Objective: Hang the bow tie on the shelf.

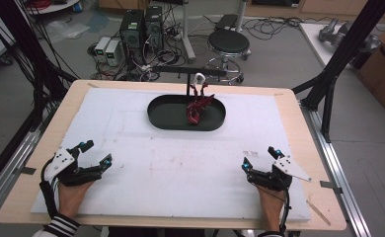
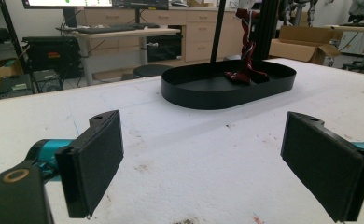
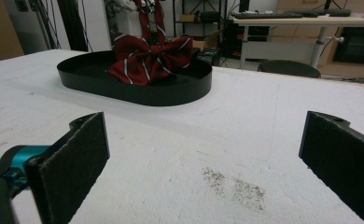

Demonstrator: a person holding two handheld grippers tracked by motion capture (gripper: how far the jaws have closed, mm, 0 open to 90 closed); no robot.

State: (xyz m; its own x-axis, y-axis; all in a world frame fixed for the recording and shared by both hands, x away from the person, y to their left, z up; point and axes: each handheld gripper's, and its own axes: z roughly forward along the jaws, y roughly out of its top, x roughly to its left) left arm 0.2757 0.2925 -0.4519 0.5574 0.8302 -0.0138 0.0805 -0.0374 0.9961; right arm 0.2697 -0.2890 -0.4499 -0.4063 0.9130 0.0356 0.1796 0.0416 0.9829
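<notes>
Grippers at rest on the near edge in the high view: left gripper and right gripper, jaws spread, both empty. Red striped bow tie hangs from a stand into the black tray, far centre.
Left gripper view: tray ahead, tie at its right.
Right gripper view: bow tie well apart from the jaws.
Likely start step; next a reach forward to the tie.

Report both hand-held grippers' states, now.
Left hand-held gripper: open, holding nothing.
Right hand-held gripper: open, holding nothing.
</notes>
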